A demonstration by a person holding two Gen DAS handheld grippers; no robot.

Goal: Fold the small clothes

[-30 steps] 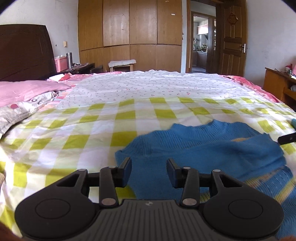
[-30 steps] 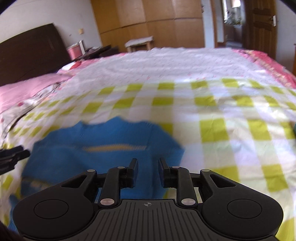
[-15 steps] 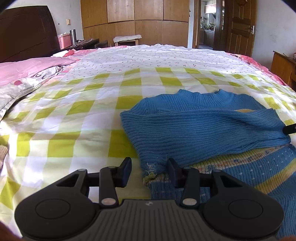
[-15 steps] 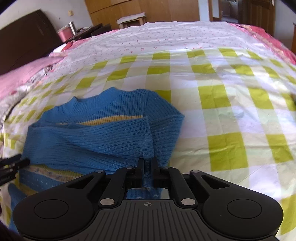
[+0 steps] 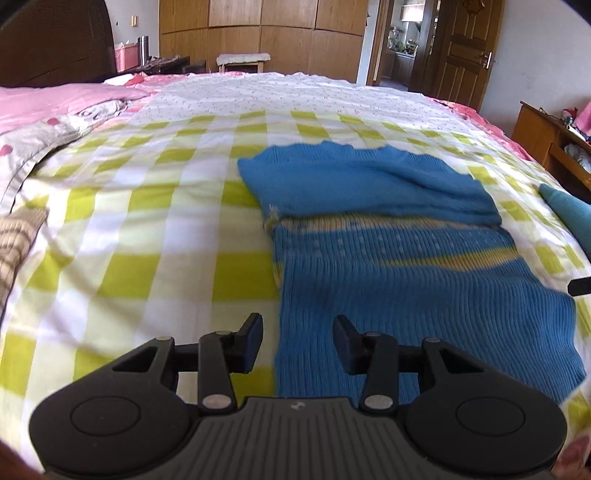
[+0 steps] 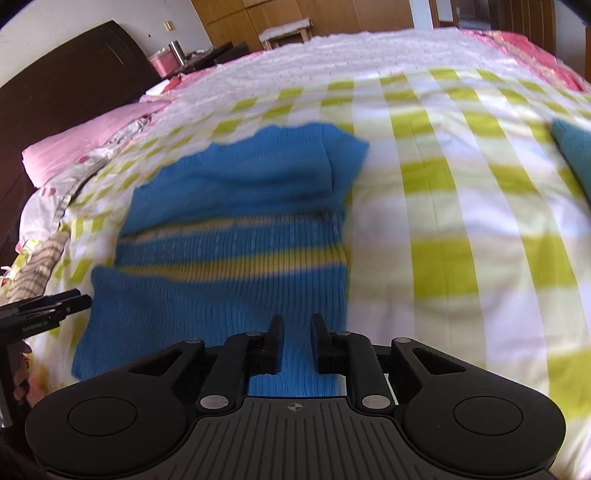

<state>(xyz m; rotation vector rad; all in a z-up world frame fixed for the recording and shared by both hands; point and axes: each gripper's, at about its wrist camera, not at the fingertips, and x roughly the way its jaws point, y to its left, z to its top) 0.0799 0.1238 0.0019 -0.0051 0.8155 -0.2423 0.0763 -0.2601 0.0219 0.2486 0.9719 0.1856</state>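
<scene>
A small blue ribbed knit sweater with yellow stripes (image 5: 399, 236) lies flat on the bed covered by a yellow-green and white checked sheet (image 5: 147, 206), toward the near edge of the bed and well short of the far edge by the wooden wardrobe (image 5: 258, 33). Its sleeves are already laid across the chest, so the upper part forms a plain blue band over the striped body; the hem end lies nearest the two cameras.

The left hand-held gripper (image 5: 297, 341) hangs just over the sweater's left side edge near the hem, its fingers spread wide with nothing between them. One finger is over bare sheet, the other over the knit. The right hand-held gripper (image 6: 297, 341) is above the hem toward the sweater's right side, its fingers parted by a narrower gap and gripping nothing that can be seen; whether either touches the cloth cannot be told, as both views are blurred.

Judging from this, the sleeve folds are finished and the step in hand is the lengthwise fold: hem up to collar. The next move calls for both grippers to drop onto the two hem corners, pinch through both layers of the knit, then lift and carry the hem evenly toward the neckline so the folded sleeves are not dragged out of place. A teal cloth (image 6: 574, 147) lies by the right edge of the bed, apart from the sweater.
</scene>
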